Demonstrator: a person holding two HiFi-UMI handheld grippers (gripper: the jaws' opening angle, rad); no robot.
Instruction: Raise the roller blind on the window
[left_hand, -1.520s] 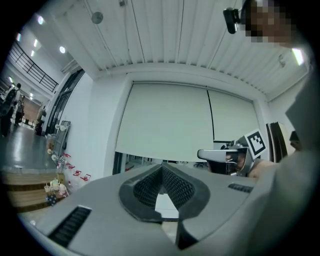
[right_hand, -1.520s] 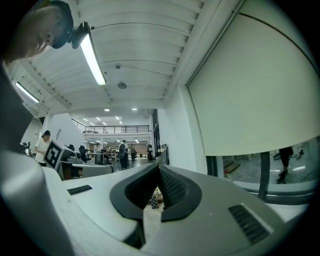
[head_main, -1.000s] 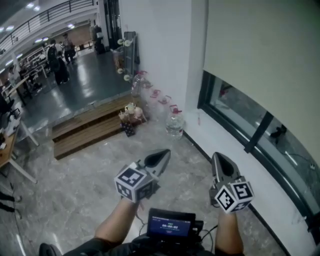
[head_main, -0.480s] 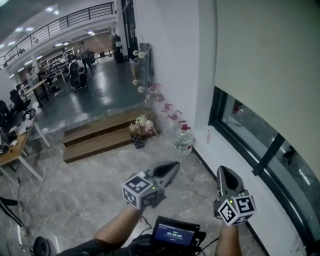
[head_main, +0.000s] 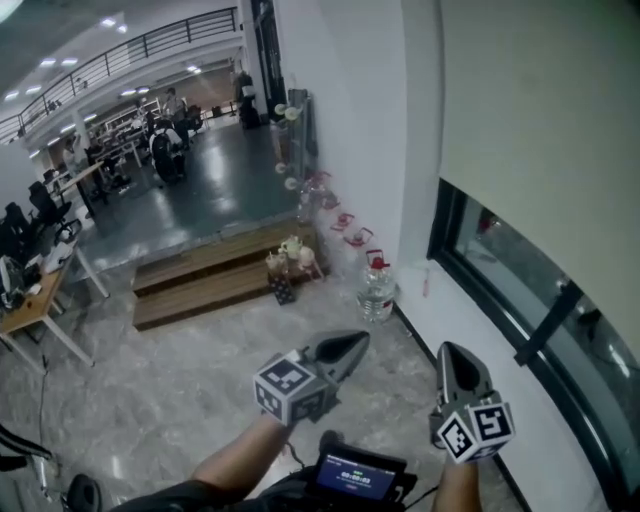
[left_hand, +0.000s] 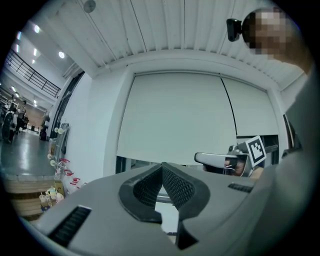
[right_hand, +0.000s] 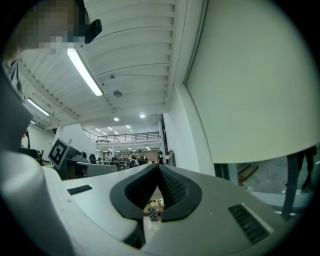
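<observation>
A water bottle (head_main: 377, 290) stands on the floor (head_main: 180, 370) left of the window (head_main: 500, 262). The left gripper (head_main: 360, 340), fingers (left_hand: 147, 187) pressed together on nothing, is farther from the window than the right gripper (head_main: 452, 350), pressed together too. The roller blind (head_main: 540, 130) covers the window's upper part.

A pale marble floor (head_main: 150, 390) runs past wooden steps (head_main: 210, 280) beside a white wall (head_main: 350, 120).
</observation>
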